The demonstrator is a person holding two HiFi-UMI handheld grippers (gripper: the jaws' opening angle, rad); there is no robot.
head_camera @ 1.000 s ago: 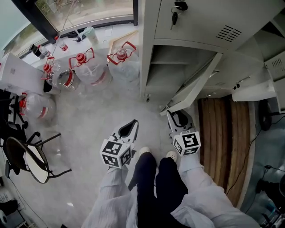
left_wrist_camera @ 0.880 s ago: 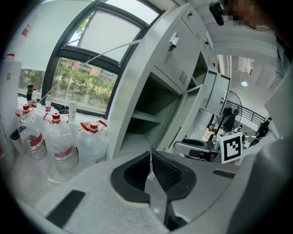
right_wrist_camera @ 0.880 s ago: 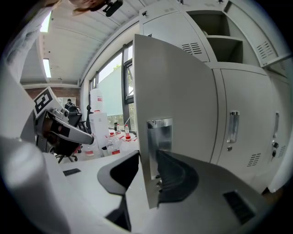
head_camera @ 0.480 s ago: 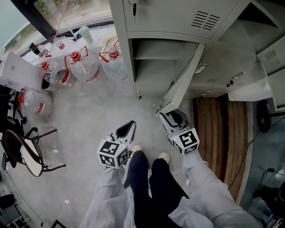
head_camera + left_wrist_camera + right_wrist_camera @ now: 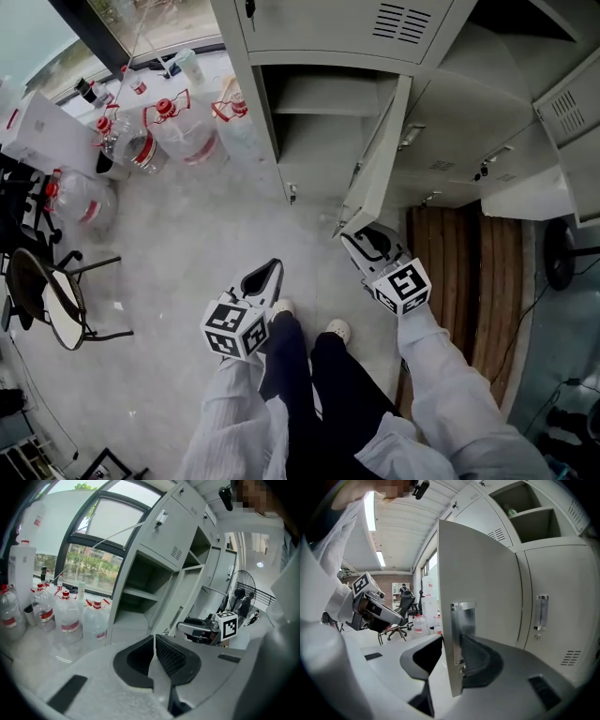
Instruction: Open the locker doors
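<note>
The grey locker [image 5: 281,141] has its lower compartment open, with a bare shelf inside. Its door [image 5: 380,150] stands swung out toward me. My right gripper [image 5: 353,240] is shut on the door's free edge, and in the right gripper view the door [image 5: 478,573] with its metal latch plate [image 5: 461,620] sits between the jaws [image 5: 451,641]. My left gripper [image 5: 272,269] hangs left of the door over the floor, apart from the locker. Its jaws [image 5: 154,640] are shut with nothing between them. The upper door [image 5: 319,23] is closed, a key in its lock.
Several large water bottles [image 5: 178,131] with red handles stand on the floor left of the locker. A black chair [image 5: 56,305] is at the far left. Wooden boards [image 5: 478,281] lie at the right, below more closed locker doors [image 5: 487,122]. My feet [image 5: 333,330] are just behind the grippers.
The lower door has swung wider open with my right gripper on its edge. Both grippers have shifted across the floor, the left one staying shut and empty.
</note>
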